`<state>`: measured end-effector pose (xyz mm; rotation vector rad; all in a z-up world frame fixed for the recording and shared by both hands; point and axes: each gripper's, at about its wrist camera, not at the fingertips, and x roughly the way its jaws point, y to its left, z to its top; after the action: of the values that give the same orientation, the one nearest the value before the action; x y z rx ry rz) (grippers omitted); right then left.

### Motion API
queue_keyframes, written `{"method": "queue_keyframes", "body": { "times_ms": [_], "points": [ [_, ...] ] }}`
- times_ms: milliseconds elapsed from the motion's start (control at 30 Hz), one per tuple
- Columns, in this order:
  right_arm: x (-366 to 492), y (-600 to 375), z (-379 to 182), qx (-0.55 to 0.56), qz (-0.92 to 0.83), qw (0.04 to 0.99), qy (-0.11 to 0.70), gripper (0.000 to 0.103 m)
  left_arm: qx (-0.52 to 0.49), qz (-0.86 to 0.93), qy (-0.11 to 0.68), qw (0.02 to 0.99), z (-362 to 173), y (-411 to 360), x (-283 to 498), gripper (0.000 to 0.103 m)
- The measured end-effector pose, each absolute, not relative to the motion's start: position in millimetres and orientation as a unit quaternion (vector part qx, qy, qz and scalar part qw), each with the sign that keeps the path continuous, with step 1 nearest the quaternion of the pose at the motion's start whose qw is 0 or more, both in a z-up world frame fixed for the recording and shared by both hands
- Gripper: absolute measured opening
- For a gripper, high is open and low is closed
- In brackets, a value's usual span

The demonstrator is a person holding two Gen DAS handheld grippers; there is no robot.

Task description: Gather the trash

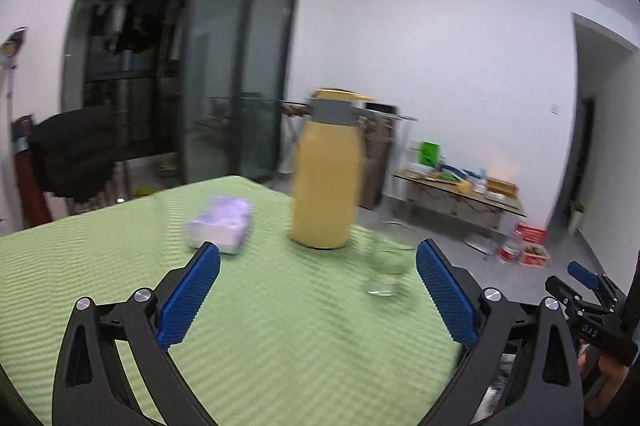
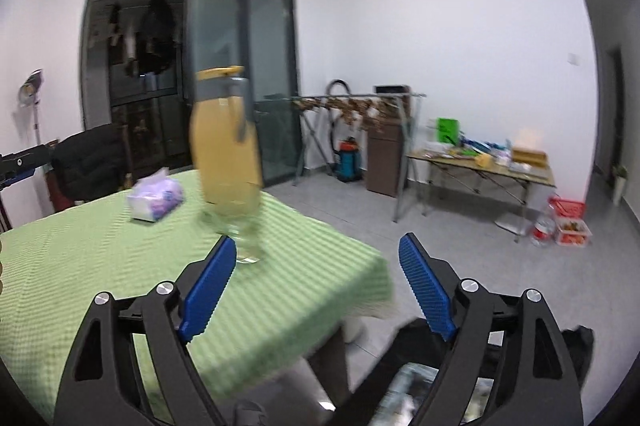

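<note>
A tabletop covered in a light green checked cloth (image 1: 100, 266) fills the lower left of both wrist views, in a white-walled room with dark glass sliding doors (image 1: 236, 73) behind it. Farthest left on the cloth lies a soft pack of tissues in a white and lilac wrapper (image 1: 222, 224), blurred by motion, with a tissue tuft showing at its top in the right wrist view (image 2: 157, 198). To its right stands a tall yellow jug with a grey collar and yellow lid (image 1: 326, 169), upright on the cloth. Just beside the jug, nearer the table edge, stands a small clear drinking glass (image 1: 386, 272); in the right wrist view the glass (image 2: 248, 242) overlaps the jug's base (image 2: 228, 145), and blur makes it hard to say whether they touch. The left gripper (image 1: 318, 260) hangs above the cloth with its blue-padded jaws spread wide and nothing between them. The right gripper (image 2: 312, 254) likewise has its jaws wide apart and empty, hanging over the table's right edge and the grey tiled floor (image 2: 460, 238). No loose trash can be made out on the cloth; the tissue pack is the nearest candidate. Farther right, against the wall, a folding table (image 2: 480, 165) carries clutter, and a red basket (image 2: 568, 207) sits on the floor.
</note>
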<state>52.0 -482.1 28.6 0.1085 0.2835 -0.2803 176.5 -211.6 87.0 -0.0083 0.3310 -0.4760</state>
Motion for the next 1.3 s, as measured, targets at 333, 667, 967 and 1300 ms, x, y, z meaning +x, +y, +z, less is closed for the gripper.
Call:
{"method": "queue_keyframes", "body": {
  "times_ms": [333, 667, 967, 1300],
  "points": [
    [122, -376, 36, 0.026, -0.074, 0.988, 0.132, 0.085, -0.009, -0.132, 0.16, 0.978, 79, -86, 187, 0.095],
    [162, -290, 26, 0.016, -0.012, 0.989, 0.145, 0.085, 0.003, -0.056, 0.166, 0.984, 52, 5, 190, 0.095],
    [183, -204, -6, -0.009, 0.051, 0.983, 0.178, 0.085, 0.019, 0.01, 0.19, 0.982, 6, 63, 186, 0.095],
    [187, -166, -20, -0.013, 0.069, 0.98, 0.187, 0.085, -0.027, 0.029, 0.186, 0.982, -13, 103, 179, 0.095]
  ]
}}
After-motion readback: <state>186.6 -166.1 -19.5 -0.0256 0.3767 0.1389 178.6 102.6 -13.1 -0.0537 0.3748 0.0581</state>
